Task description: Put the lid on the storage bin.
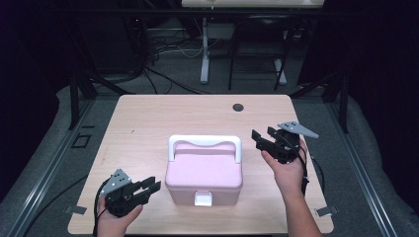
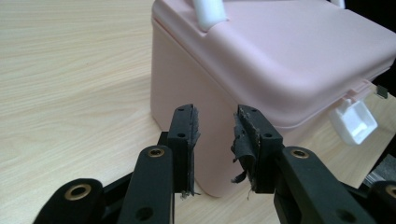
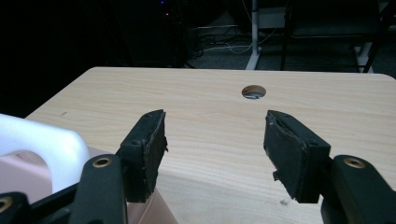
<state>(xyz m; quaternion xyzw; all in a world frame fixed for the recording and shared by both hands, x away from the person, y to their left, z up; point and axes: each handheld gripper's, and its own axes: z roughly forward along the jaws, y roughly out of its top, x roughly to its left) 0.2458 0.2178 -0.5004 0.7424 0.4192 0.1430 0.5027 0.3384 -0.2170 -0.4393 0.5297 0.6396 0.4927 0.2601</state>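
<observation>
Both claws, left claw [image 1: 152,186] and right claw [image 1: 263,134], gape empty; hard, light-looking pink box [image 1: 203,174]: grab white handle [image 1: 205,141] at 12 o'clock.

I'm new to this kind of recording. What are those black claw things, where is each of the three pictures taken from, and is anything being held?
A person sits at a wooden table with a hand-held two-jaw gripper in each hand. The high view looks down from above the person. There, the left gripper is near the front left, and the right gripper hovers at the right. The other two pictures come from cameras riding on each gripper, looking along its black jaws. Between them stands a closed pink box with a white handle and a white front latch. Both grippers are open and hold nothing. The left gripper points at a corner of the box.
</observation>
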